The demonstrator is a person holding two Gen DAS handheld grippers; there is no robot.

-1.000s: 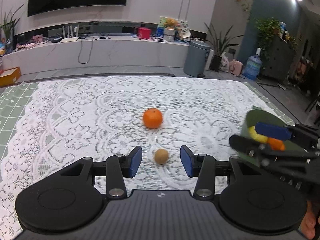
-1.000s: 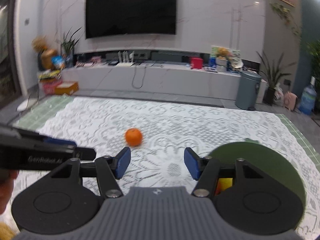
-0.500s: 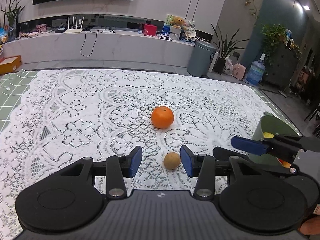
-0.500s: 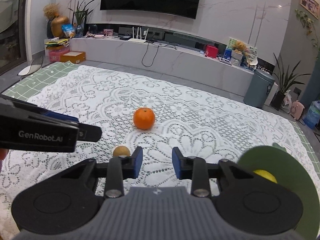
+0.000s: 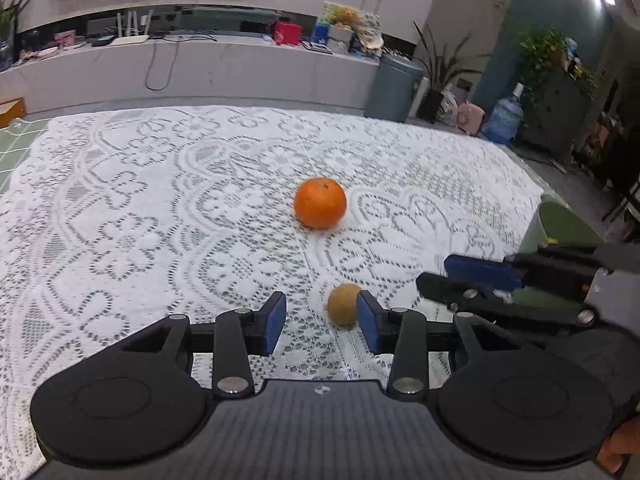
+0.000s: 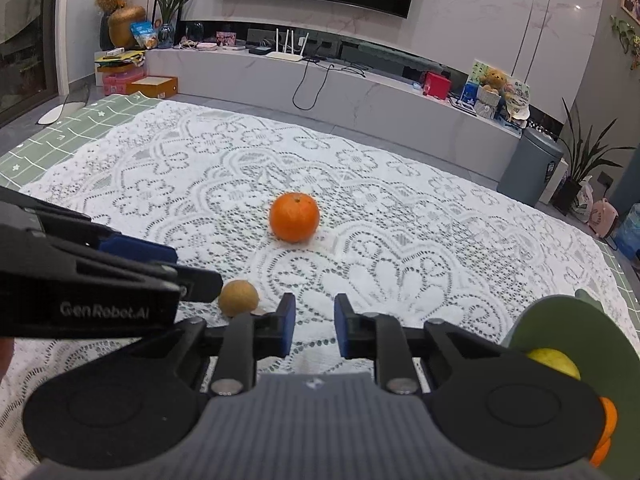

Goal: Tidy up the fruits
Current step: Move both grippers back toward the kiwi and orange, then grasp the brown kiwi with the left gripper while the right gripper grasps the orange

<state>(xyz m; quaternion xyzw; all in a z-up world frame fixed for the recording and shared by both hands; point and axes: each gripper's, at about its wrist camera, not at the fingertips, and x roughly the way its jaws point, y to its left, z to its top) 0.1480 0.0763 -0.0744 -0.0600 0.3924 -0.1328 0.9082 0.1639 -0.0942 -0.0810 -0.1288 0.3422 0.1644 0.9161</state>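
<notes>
A small brown round fruit (image 5: 344,304) lies on the white lace cloth between the jaws of my left gripper (image 5: 320,312). It sits close to the right pad and clear of the left one; the jaws are closing. An orange (image 5: 320,208) rests farther out on the cloth, untouched. My right gripper (image 6: 315,320) is shut with nothing in it, just right of the brown fruit (image 6: 238,298) and short of the orange (image 6: 295,217). A green bowl (image 6: 560,320) at the right holds a yellow fruit (image 6: 554,362) and an orange piece (image 6: 606,420).
The lace cloth (image 5: 160,220) covers a green chequered mat (image 6: 60,136). The right gripper (image 5: 452,276) reaches in close beside my left one, in front of the green bowl (image 5: 560,224). Beyond the cloth stand a long low cabinet, a grey bin and plants.
The right gripper swung left away from the bowl, dropped lower and closed its jaws. The left gripper came down around the brown fruit, and its jaws have narrowed slightly.
</notes>
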